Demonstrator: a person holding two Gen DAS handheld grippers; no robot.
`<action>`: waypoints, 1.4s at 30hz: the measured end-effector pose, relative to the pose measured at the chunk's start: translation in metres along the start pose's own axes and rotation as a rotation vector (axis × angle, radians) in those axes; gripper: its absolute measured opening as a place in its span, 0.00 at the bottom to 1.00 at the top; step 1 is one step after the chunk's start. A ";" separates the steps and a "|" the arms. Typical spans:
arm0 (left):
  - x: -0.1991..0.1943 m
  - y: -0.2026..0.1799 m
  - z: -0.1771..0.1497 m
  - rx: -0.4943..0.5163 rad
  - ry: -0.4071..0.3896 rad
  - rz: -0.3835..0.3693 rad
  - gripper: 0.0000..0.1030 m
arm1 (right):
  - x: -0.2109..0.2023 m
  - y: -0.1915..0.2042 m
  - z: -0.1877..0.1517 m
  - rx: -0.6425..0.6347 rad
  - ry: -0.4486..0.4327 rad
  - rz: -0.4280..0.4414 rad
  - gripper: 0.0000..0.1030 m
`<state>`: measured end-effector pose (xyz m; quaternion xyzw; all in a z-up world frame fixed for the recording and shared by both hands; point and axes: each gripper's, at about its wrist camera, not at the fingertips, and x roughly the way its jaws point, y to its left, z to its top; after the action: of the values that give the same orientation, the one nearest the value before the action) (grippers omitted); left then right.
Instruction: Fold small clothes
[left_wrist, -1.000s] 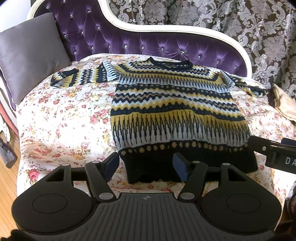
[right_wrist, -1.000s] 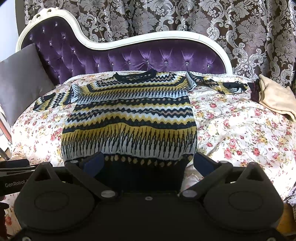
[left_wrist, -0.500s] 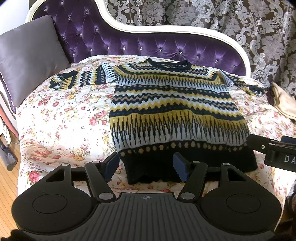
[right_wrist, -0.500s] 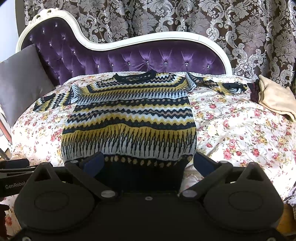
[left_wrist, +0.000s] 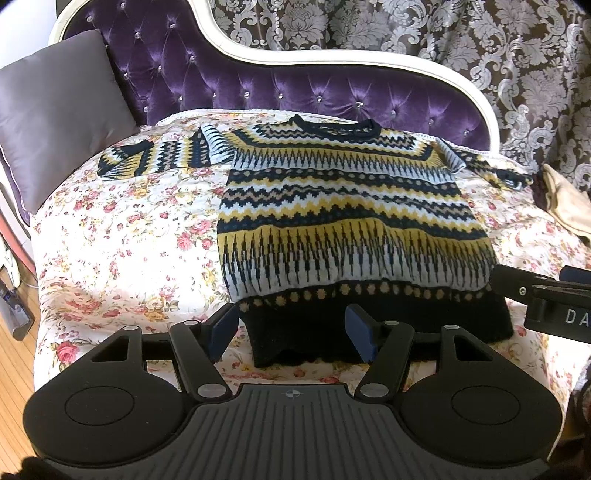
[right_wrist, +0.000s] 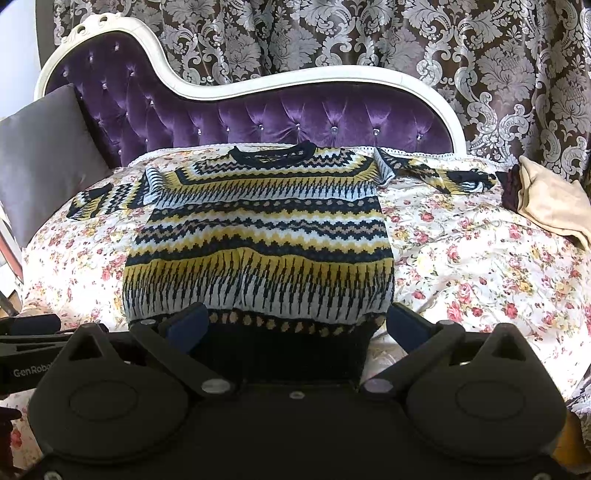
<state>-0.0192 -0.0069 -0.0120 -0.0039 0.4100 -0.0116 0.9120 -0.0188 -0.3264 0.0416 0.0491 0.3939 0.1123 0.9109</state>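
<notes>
A small knitted sweater (left_wrist: 343, 218) with yellow, navy and pale blue zigzag bands lies flat on the floral bedspread (left_wrist: 122, 251), neck away from me, both sleeves spread out. It also shows in the right wrist view (right_wrist: 258, 240). My left gripper (left_wrist: 291, 332) is open and empty, its blue pads either side of the dark hem's left corner, just above it. My right gripper (right_wrist: 295, 326) is open and empty, wide over the hem's right part. The right gripper's side (left_wrist: 543, 299) shows at the hem's right end in the left wrist view.
A grey cushion (left_wrist: 55, 110) leans at the left against the purple tufted backrest (left_wrist: 295, 88). A beige cloth (right_wrist: 550, 199) on a dark item lies at the far right of the bed. Wooden floor (left_wrist: 11, 362) lies beyond the bed's left edge.
Both grippers have crept slightly forward and down towards the hem. The sweater has not moved and both jaws stay open.
</notes>
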 end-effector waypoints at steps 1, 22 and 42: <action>0.000 0.000 0.000 0.000 0.000 0.000 0.61 | 0.000 0.001 0.000 -0.002 0.000 0.000 1.00; 0.003 -0.001 -0.001 0.001 0.007 -0.004 0.61 | 0.004 0.006 0.000 -0.018 0.007 -0.001 1.00; 0.017 0.004 0.001 -0.007 0.071 -0.024 0.61 | 0.025 0.001 -0.007 0.007 0.104 0.026 1.00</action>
<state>-0.0072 -0.0028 -0.0248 -0.0118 0.4421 -0.0214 0.8967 -0.0079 -0.3196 0.0194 0.0515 0.4403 0.1251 0.8876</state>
